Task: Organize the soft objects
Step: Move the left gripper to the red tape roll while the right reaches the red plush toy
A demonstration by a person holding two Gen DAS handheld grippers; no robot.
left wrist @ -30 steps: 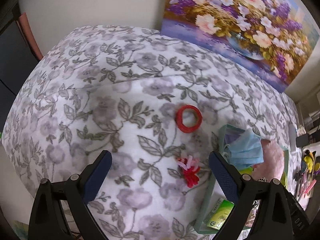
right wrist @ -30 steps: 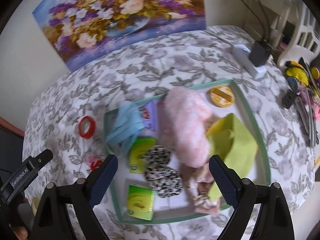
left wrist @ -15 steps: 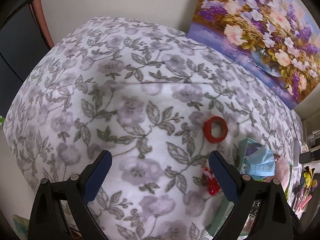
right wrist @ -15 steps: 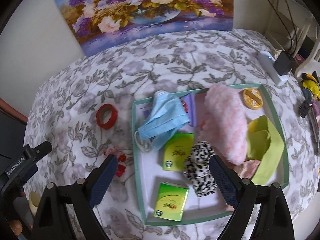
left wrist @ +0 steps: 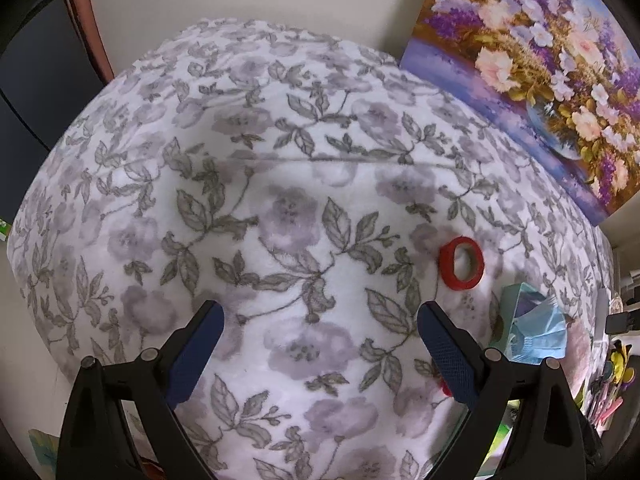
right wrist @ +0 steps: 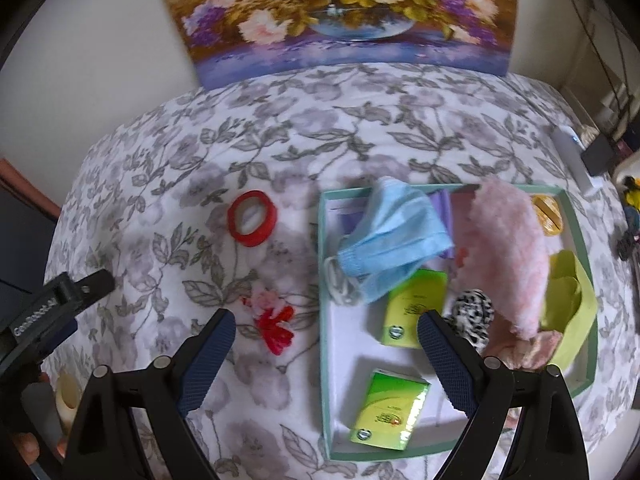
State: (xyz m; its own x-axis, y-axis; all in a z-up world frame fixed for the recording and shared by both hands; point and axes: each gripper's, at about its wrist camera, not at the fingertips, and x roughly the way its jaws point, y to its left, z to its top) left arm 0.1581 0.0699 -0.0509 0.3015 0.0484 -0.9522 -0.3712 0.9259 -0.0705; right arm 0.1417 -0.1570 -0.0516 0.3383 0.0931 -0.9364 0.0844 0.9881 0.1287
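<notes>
A green-rimmed tray [right wrist: 322, 288] on the floral cloth holds a blue face mask [right wrist: 394, 236], a fluffy pink item [right wrist: 506, 248], a leopard scrunchie [right wrist: 474, 314], a yellow-green cloth [right wrist: 568, 300] and two green tissue packs [right wrist: 390, 410]. A red and pink hair tie [right wrist: 272, 320] and a red tape roll [right wrist: 252, 218] lie on the cloth left of the tray. My right gripper [right wrist: 326, 338] is open and empty above the tray's left edge. My left gripper [left wrist: 320, 328] is open and empty over bare cloth, left of the tape roll [left wrist: 462, 262]; the mask [left wrist: 538, 334] shows at its right.
A flower painting [right wrist: 344, 12] leans on the wall behind the table. A white power strip [right wrist: 576, 160] and small clutter sit at the right edge. The left gripper's body [right wrist: 52, 308] shows at the left of the right wrist view. The cloth drops off at the left.
Both grippers have moved left. The tray has slid to the right in both views and the hair tie is now near the right gripper's left finger. Both stay open.
</notes>
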